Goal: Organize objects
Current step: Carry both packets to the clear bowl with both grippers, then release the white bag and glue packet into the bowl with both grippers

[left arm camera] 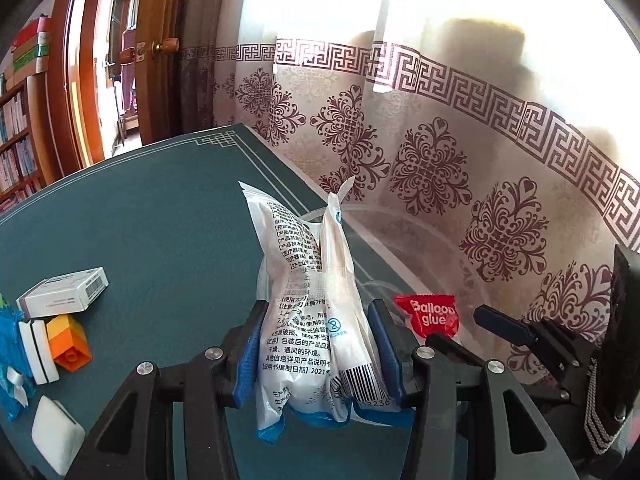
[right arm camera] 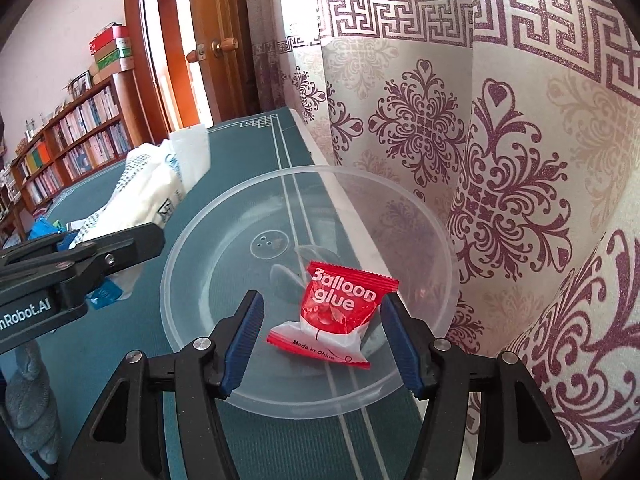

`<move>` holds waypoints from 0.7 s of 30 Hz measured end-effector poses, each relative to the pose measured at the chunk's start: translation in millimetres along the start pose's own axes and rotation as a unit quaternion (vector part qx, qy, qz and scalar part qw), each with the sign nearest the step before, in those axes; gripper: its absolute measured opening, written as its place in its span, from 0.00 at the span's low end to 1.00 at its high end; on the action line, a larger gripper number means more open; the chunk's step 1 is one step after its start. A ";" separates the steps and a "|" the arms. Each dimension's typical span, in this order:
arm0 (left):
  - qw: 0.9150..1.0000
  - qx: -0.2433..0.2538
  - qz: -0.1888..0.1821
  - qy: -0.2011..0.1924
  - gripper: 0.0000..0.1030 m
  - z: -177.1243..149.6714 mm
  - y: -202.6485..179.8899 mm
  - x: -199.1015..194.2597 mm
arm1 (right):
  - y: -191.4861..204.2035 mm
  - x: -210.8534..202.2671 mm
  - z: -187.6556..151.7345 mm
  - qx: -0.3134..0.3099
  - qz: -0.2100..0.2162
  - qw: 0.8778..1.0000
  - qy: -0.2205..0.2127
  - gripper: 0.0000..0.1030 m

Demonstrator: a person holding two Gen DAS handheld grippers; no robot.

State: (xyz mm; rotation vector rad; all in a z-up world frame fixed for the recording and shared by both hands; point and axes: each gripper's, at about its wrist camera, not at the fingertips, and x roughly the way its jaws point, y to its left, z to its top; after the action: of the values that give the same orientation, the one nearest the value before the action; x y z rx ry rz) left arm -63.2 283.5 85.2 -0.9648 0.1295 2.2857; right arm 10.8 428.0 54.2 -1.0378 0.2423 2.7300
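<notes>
Sorting under way on a green counter [left arm camera: 140, 208] by a patterned curtain [left arm camera: 460, 160]: the left gripper [left arm camera: 316, 356] is clenched on a white printed pouch [left arm camera: 312, 300], both blue pads pressed against its sides, the pouch standing upright between them with its sealed top pointing away. It appears to be carried toward the clear plastic bowl [right arm camera: 192, 256] at the far right edge of the counter, presumably the collecting place for loose items.

The right gripper [right arm camera: 320, 340] hangs over that bowl with its jaws spread wide. A red "Balloon glue" sachet [right arm camera: 340, 312] lies between them in the bowl; its right corner comes close to the right pad, though contact cannot be confirmed, and the left pad stands clear. The sachet looks freshly delivered, or about to be let go.

Still on the near left of the counter: a white carton [left arm camera: 64, 292], an orange block [left arm camera: 70, 340], a white-and-black eraser-like piece [left arm camera: 38, 352] and a white pad [left arm camera: 56, 432], all well apart from either gripper.
</notes>
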 end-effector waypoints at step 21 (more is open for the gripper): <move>1.000 -0.005 0.011 -0.025 0.88 1.0 9.9 0.4 | 4.5 2.1 -2.3 -0.005 0.005 1.000 0.002 0.61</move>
State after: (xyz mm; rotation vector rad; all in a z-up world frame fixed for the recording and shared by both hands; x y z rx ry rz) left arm -70.0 276.3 84.2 -0.9151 0.1067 2.3302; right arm 9.6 423.4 51.5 -1.0465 0.2344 2.7415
